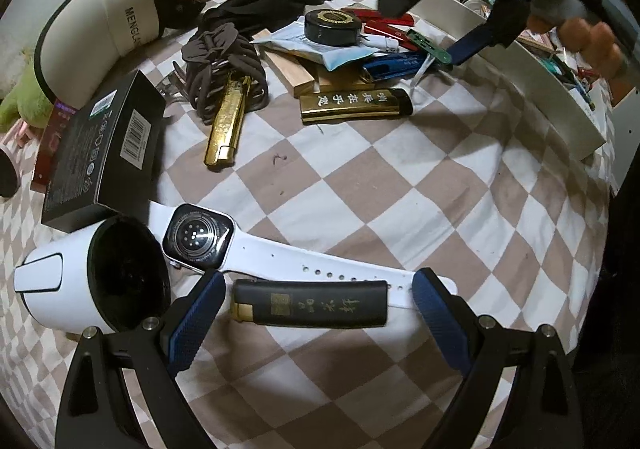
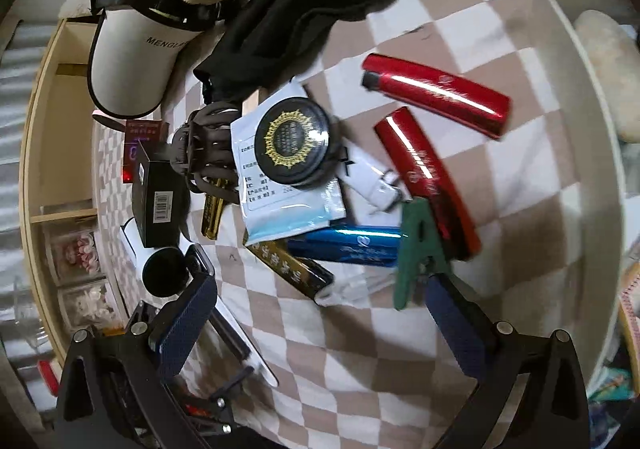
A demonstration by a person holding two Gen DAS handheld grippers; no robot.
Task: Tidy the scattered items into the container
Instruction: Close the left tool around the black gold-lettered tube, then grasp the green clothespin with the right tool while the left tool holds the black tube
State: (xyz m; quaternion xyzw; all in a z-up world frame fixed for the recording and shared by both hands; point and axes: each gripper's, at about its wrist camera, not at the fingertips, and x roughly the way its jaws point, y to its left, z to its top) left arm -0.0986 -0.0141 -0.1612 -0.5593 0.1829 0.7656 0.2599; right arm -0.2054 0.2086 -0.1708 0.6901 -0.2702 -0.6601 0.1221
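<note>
1. Clearly, "MENGLA…" reads on the cream visor, its end cut off.
2. Both my left tongs and right tongs gape, holding nothing.
3. Black lighter lies between my left fingers; its gold characters are unreadable.
4. White container sits at the right, contents blurred.

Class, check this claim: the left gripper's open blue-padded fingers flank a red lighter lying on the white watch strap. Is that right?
Not quite. The left wrist view shows the left gripper, open, flanking a black lighter with gold lettering, not red, lying on the white watch strap.
</note>
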